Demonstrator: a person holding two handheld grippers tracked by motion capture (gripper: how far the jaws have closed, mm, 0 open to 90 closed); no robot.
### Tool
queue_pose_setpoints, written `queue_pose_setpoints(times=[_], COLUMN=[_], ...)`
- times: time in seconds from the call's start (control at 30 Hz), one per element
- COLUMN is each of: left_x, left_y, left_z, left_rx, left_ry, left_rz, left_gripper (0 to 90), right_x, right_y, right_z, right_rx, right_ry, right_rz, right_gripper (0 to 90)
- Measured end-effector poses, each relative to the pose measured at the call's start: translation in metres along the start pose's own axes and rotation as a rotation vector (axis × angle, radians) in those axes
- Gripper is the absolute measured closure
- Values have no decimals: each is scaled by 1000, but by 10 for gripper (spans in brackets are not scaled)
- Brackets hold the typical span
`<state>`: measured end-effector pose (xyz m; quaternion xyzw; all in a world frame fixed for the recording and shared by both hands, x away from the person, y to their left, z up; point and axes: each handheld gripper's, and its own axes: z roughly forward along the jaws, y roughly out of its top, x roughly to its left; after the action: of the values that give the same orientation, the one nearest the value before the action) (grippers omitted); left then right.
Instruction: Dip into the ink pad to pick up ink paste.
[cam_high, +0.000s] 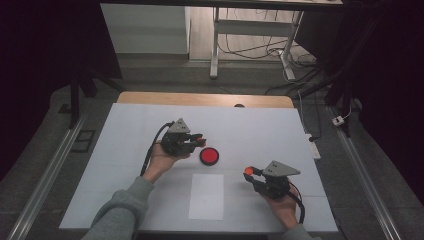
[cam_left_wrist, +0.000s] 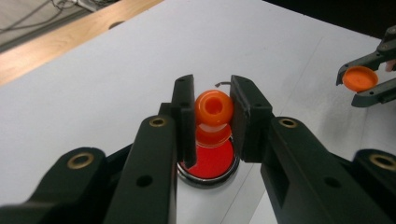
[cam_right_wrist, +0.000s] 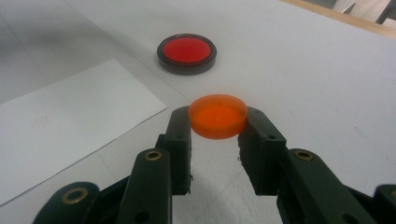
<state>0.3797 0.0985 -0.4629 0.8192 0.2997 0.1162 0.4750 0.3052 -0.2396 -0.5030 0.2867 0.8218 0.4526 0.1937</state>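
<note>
Left tool (cam_left_wrist: 213, 116): clenched on a small orange bottle (cam_left_wrist: 213, 108), neck open, held just above the red dish (cam_left_wrist: 208, 161).
Right tool (cam_right_wrist: 217, 135): clamped across the rim of the orange cap (cam_right_wrist: 218, 115), above the counter (cam_right_wrist: 327, 70), well apart from the dish.
Paper (cam_high: 207, 196): flat on the counter between the hands.
Risk, bottle: it may tilt and spill past the dish.
Risk, cap: the thin rim grip may let it pop loose.

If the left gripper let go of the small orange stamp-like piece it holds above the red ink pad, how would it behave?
The orange piece looks like small moulded plastic, so probably light and stiff. Its rounded knob suggests it may roll or tip if dropped. The left gripper clamps it by smooth sides, so it might slip. It hangs over the red ink pad, likely landing there.
</note>
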Motion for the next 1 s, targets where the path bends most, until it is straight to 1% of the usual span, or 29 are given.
queue_pose_setpoints(times=[0.2,0.33,0.53,0.67,0.77,1.0], left_x=[0,-1,-1,-4,-4,-4], left_y=[2,3,1,1,1,-1], left_z=[8,13,23,28,30,35], left_rx=[7,22,49,63,65,76], left_ry=[11,14,4,-1,-5,-6], left_rz=[-1,6,0,11,8,4], left_gripper=[726,726,725,725,725,725], right_x=[0,1,0,-1,-1,-1], right_y=[0,1,0,0,1,1], right_z=[0,0,0,0,0,0], right_rx=[-1,-2,-3,-1,-9,-4], right_ry=[0,1,3,-2,0,2], right_rz=[1,2,2,2,6,3], right_gripper=[651,652,651,652,652,651])
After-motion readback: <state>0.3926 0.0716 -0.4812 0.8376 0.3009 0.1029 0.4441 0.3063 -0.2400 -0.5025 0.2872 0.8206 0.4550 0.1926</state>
